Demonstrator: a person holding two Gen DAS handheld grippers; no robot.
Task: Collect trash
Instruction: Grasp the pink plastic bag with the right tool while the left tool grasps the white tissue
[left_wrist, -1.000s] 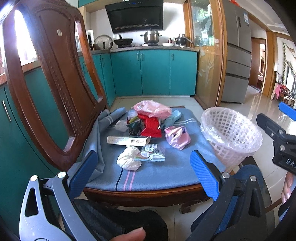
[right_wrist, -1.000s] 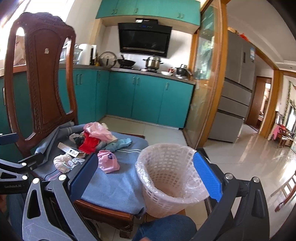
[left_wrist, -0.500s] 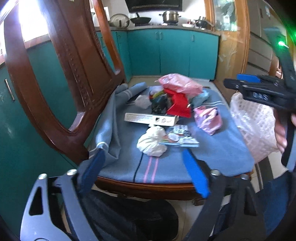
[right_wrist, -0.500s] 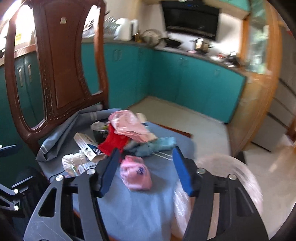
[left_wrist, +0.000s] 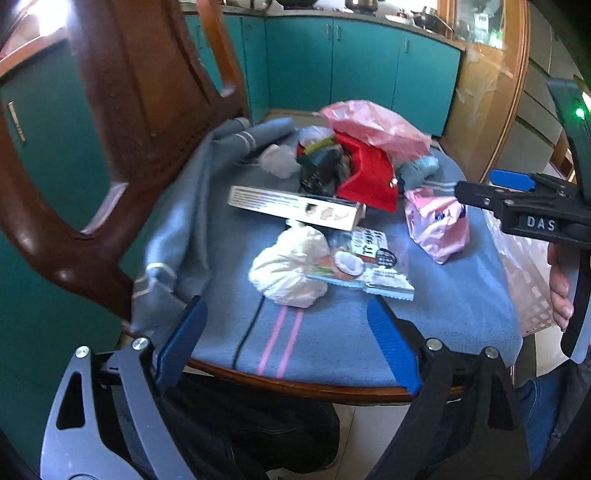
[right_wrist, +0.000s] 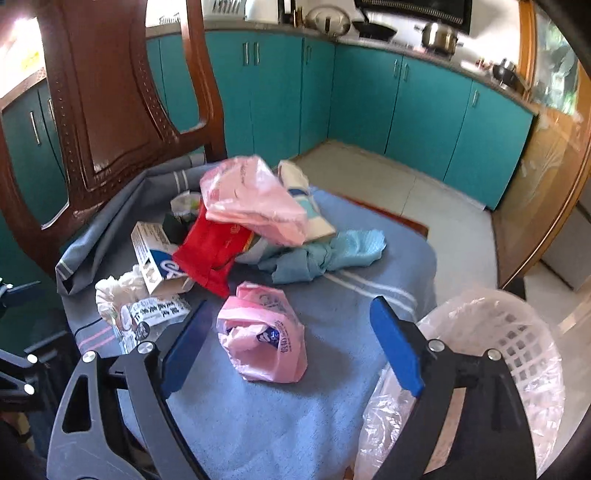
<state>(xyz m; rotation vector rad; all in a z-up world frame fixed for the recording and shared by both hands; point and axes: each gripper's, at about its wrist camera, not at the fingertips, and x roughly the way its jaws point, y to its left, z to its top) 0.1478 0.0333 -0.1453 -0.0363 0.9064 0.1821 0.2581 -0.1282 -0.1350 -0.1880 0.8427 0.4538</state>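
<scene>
Only the right wrist view shows the lined white basket at the chair's right edge. The right gripper, jaws just reopening, empty, frames the pink bag; the left gripper, likewise reopening and empty, sits near the white wad

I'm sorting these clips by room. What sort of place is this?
A home kitchen, most likely: teal cabinets run under a counter with a steel pot and a wok, and a carved wooden chair stands in front.
</scene>
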